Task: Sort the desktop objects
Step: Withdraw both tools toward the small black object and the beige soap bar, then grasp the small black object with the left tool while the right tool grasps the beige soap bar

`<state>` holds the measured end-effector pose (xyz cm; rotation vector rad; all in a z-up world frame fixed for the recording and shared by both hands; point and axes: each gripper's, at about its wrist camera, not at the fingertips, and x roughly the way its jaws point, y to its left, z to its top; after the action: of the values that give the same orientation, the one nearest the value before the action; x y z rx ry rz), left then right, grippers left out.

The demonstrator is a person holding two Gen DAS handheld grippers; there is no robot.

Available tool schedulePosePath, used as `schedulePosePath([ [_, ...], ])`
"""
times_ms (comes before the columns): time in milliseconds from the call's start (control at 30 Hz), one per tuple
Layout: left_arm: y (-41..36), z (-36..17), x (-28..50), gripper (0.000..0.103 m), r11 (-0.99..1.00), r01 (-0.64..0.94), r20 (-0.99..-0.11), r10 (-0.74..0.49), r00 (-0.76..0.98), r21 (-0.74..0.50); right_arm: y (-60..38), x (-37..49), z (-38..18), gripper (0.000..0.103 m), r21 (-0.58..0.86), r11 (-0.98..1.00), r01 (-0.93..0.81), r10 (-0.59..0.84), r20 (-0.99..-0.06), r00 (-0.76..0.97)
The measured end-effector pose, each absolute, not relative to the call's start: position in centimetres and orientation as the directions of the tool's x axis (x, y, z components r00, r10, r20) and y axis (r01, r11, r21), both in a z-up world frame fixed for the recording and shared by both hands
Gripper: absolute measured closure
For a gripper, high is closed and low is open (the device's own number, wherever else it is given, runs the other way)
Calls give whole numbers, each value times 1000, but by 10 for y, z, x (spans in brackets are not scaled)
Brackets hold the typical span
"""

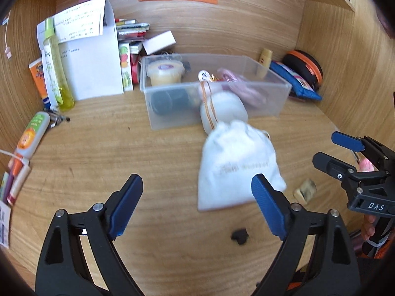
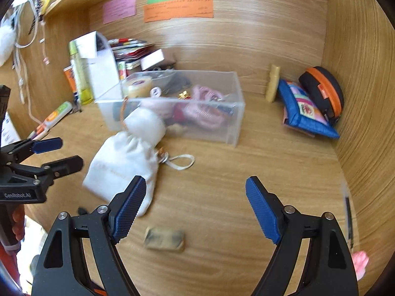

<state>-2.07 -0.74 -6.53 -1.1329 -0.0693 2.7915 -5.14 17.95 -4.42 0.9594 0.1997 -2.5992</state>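
The white drawstring pouch (image 1: 237, 165) lies mid-tabletop, its neck pointing toward the clear bin (image 1: 212, 88) near the back edge. It sits just ahead of the left gripper (image 1: 197, 204), nearer than the right gripper (image 2: 195, 207). Both jaws stand wide, holding nothing.
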Motion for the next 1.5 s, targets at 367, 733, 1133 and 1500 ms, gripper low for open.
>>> schedulePosePath([
  [367,9,-88,5,13,-988,-132,-722,149,-676,-79,172,-20,-68,23,-3,-903,429,-317,-670,-672],
  [733,22,-97,13,33,-985,-165,-729,142,-669,-40,167,-11,-83,44,-3,-872,490,-353,-689,-633],
  [1133,36,-98,19,61,-980,-196,-695,119,-709,32,169,-10,-90,58,-16,-857,515,-359,-698,-619],
  [1500,41,-98,22,83,-972,-232,-694,146,-705,32,172,-14,-95,65,-13,-862,507,-348,-713,-609],
])
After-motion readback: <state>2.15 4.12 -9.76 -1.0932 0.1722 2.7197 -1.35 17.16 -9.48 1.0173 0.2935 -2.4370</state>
